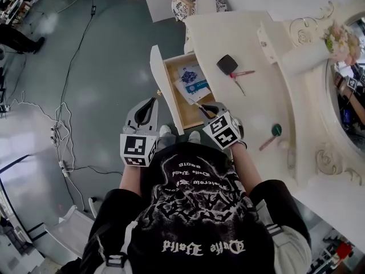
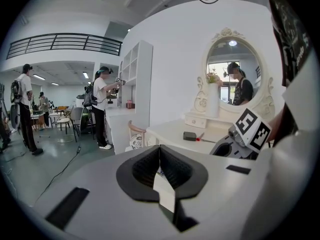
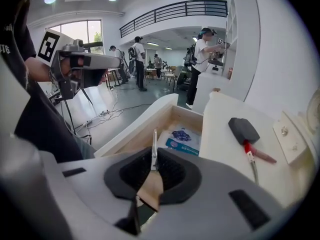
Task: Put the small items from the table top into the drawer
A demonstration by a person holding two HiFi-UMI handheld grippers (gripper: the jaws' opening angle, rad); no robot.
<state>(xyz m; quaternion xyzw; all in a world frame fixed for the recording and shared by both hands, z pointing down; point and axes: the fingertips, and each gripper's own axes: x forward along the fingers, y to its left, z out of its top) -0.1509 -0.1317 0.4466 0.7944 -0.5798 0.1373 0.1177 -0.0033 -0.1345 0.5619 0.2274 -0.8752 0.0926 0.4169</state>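
Observation:
The wooden drawer (image 1: 171, 79) stands pulled open at the dressing table's left side, with printed packets (image 1: 191, 80) lying in it. My right gripper (image 1: 206, 108) hovers over the drawer's near end, shut on a thin metal clip (image 3: 154, 151) that sticks out past the jaws above the drawer (image 3: 150, 124). On the table top lie a black case (image 1: 227, 64), a red-handled tool (image 1: 240, 76) beside it, and a green-capped item (image 1: 276, 129) nearer me. My left gripper (image 1: 149, 103) hangs left of the drawer front, shut and empty (image 2: 159, 156).
An oval mirror (image 1: 345, 90) and a flower vase (image 1: 336, 39) stand at the table's right. A small drawer box (image 1: 274, 36) sits at the back of the top. A chair (image 1: 197, 1) is beyond the table. Cables (image 1: 63, 136) run over the floor at left.

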